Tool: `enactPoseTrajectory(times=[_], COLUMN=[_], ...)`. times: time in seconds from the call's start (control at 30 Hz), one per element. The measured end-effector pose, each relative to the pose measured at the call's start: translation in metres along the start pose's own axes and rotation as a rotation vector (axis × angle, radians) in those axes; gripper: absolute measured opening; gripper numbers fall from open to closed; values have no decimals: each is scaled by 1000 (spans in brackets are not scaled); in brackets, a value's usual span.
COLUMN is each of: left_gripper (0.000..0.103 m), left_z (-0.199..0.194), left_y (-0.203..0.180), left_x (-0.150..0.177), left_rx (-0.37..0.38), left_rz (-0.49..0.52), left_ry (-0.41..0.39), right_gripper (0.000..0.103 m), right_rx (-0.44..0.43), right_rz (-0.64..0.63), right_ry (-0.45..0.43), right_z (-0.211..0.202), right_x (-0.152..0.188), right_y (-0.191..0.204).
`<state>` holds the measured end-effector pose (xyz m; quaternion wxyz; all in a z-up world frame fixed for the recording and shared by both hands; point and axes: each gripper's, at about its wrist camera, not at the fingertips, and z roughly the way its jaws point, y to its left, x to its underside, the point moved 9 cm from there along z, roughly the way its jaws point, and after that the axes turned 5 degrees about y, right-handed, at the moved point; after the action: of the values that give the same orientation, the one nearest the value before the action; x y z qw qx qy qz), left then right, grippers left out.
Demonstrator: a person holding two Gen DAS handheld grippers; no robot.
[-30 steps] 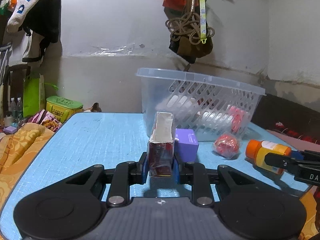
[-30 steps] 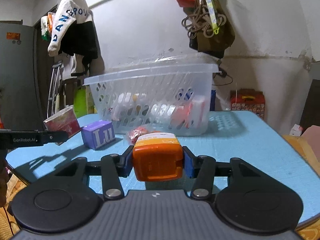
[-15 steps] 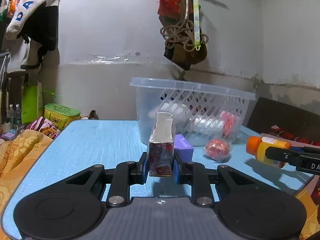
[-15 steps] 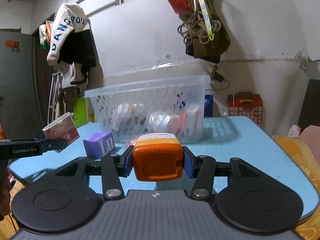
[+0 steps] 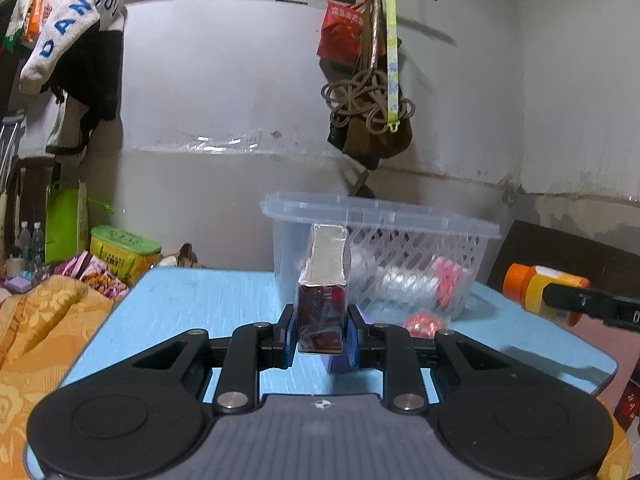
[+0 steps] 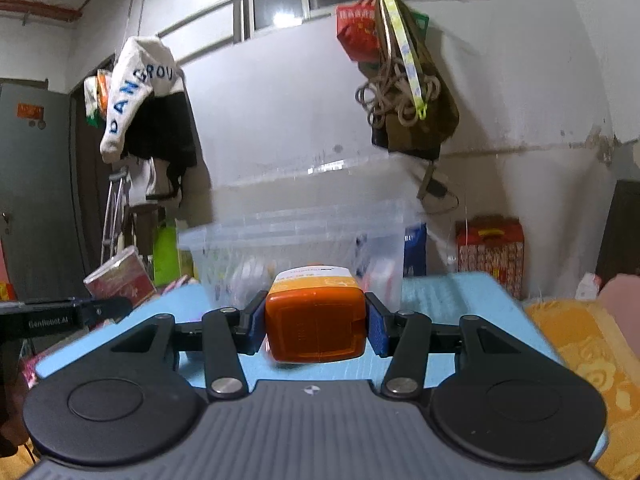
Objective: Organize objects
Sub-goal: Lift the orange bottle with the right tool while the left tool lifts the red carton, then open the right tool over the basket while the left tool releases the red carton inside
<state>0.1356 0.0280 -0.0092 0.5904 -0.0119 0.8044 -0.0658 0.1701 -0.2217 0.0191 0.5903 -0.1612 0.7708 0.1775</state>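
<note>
My left gripper (image 5: 320,330) is shut on a dark red box with a silver top (image 5: 323,300), held above the blue table (image 5: 208,300). My right gripper (image 6: 316,322) is shut on an orange-capped yellow bottle (image 6: 316,320), also held above the table. The clear plastic basket (image 5: 384,256) stands ahead of both and holds several items; in the right wrist view the basket (image 6: 296,236) is blurred. The bottle (image 5: 536,290) shows at the right of the left wrist view, the red box (image 6: 120,280) at the left of the right wrist view.
A red wrapped ball (image 5: 424,324) and a purple box (image 5: 340,364), mostly hidden behind my left fingers, lie on the table in front of the basket. An orange blanket (image 5: 40,332) lies left of the table. Bags (image 5: 368,92) hang on the wall above the basket.
Both grippers have risen with their objects and tilted upward; the basket and table now sit lower in both views. The purple box is now mostly hidden behind my left gripper.
</note>
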Motion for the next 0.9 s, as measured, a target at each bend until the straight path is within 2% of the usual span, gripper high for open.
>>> enactPoseTrajectory(times=[0.17,0.3,0.43,0.57,0.7,0.77,0.8,0.83,0.87,0.9], left_gripper=[28,28,28,28,29,47,71,78,78,78], left_z=[0,15,51,111,154,164,166,164,158,149], left_y=[-6,-12,-16,-18,-20,-21,-20,-19,-17,-15], left_x=[-36,-78,-121,-144,-140,-134,-134,-134,-135,-137], left_rx=[30,65,135,147,141,141,145,138,133,143], left_rz=[10,15,-40,-71,-69,-65,-59,-56,-61,-62], left_ry=[-41,-67,-48,71,190,195,178,161,129,93], right_gripper=[53,53,53,53,53,53,63,89,101,103], right_rx=[-5,-32,-69,-55,-7,-34,-41,-29,-13,5], right_rz=[-34,-42,-51,-59,-85,-102,-105,-108,-115,-131], right_ry=[-79,-93,-19,130,206,248,243,202,142,64], right_z=[-1,23,75,135,168,177,176,169,159,143], right_x=[-51,-92,-121,-123,-106,-97,-96,-96,-98,-101], right_y=[2,5,8,2,-8,-6,-5,-6,-6,-5])
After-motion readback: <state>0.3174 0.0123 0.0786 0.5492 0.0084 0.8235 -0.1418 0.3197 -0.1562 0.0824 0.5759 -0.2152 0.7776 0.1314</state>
